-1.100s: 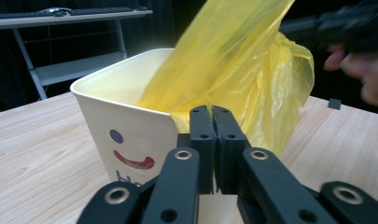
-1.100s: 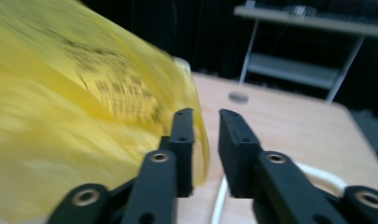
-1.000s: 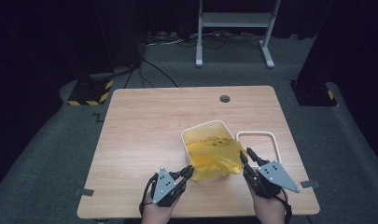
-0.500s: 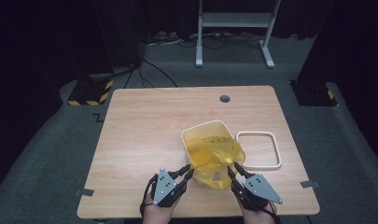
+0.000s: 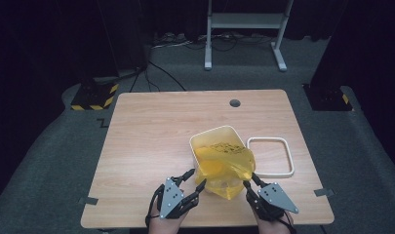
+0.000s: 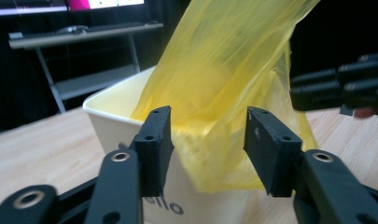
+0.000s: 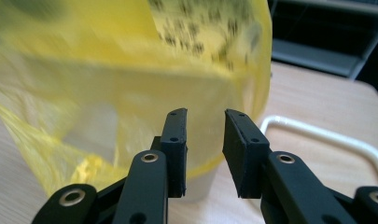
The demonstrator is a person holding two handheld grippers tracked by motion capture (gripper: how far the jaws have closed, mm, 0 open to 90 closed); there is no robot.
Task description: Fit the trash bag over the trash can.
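Since the earlier frame the left hand-held gripper has just been opening, letting go of the yellow bag.

High view: the bag drapes over the cream bin on the counter, a white lid beside it.

Left gripper view: jaws apart, the bag between them, untouched.

Right gripper view: the right hand-held gripper stands open before the bag.

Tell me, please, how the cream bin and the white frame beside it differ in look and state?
The cream bin is a tall container with solid walls; the white frame is a thin open rectangle lying flat. The cream bin is lined with a yellow bag that spills over its near edge; the white frame is bare, with wood showing through it. Both sit on the wooden table and have rounded corners.
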